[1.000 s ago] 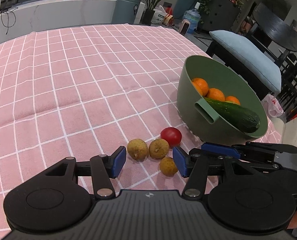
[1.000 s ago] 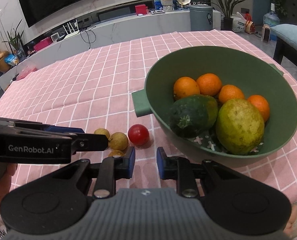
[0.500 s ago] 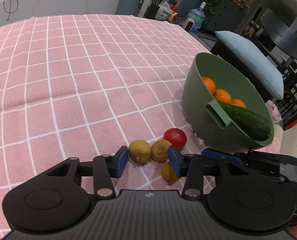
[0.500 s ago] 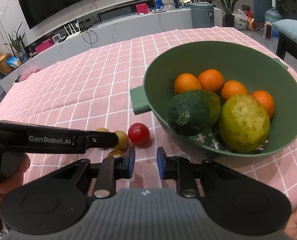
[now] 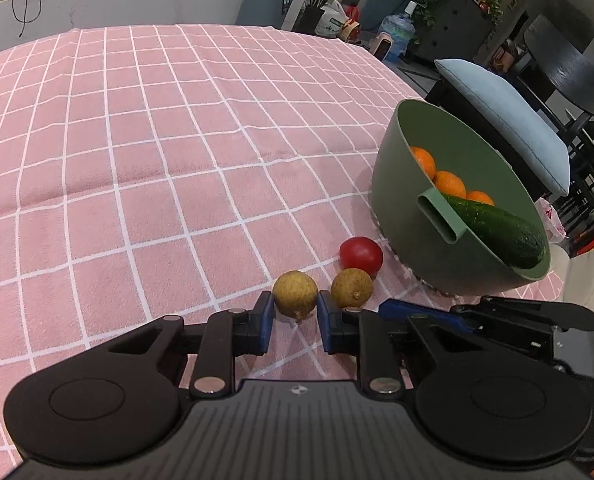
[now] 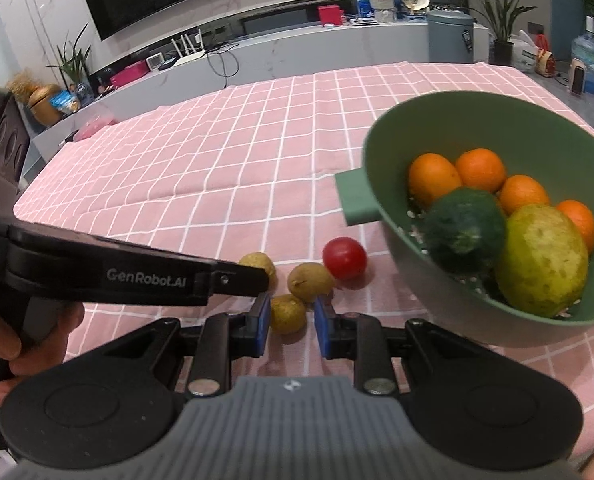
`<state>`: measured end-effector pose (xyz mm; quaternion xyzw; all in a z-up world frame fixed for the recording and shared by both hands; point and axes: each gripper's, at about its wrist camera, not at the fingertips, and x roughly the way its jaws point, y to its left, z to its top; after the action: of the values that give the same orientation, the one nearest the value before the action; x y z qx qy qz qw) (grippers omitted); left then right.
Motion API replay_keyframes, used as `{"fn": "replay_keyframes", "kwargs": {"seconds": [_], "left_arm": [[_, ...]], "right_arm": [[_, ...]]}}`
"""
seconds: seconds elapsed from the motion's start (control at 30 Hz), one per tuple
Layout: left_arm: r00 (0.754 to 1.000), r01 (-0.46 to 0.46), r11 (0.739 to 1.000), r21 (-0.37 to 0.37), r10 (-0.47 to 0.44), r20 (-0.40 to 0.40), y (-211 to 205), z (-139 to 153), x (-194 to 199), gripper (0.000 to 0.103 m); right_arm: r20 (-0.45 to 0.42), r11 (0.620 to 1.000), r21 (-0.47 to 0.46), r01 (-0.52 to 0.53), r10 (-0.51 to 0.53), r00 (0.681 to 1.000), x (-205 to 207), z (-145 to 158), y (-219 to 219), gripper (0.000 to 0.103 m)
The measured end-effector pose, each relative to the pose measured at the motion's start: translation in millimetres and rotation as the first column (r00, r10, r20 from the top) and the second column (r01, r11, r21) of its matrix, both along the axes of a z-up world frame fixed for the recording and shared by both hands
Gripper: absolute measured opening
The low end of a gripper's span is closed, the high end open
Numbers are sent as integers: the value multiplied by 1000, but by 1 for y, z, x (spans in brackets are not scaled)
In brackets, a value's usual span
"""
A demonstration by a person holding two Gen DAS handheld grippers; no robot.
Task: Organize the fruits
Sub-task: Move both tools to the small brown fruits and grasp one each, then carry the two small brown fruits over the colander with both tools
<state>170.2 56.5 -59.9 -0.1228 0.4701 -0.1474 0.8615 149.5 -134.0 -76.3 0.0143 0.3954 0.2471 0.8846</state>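
The left hand-held gripper (image 5: 295,322) has just been closing, and its blue pads now clamp the left brown fruit (image 5: 295,294) against the pink checked worktop (image 5: 137,160). A second brown fruit (image 5: 352,287) sits just right of that pad, with the red tomato (image 5: 360,253) behind it. The right hand-held gripper (image 6: 287,324) is clamped on a third brown fruit (image 6: 288,313). The green bowl (image 6: 381,148) of oranges (image 6: 480,170) stands by the worktop's right edge.

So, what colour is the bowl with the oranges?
Muted green bowl; the right wrist view shows it best.
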Motion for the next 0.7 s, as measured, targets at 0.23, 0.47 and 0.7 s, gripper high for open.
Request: {"fn": "replay_keyframes", "kwargs": {"seconds": [0.23, 0.47, 0.7], "left_arm": [[1000, 0, 999, -33, 0, 0, 0, -6, 8, 29], [1000, -2, 1000, -23, 2, 11, -1, -4, 4, 28], [999, -38, 999, 8, 37, 27, 0, 14, -8, 28]], "right_arm": [[-23, 1000, -18, -18, 17, 1000, 3, -8, 7, 21], [-39, 1000, -15, -25, 24, 999, 5, -11, 9, 20], [-19, 999, -1, -39, 39, 999, 1, -2, 3, 19]]}}
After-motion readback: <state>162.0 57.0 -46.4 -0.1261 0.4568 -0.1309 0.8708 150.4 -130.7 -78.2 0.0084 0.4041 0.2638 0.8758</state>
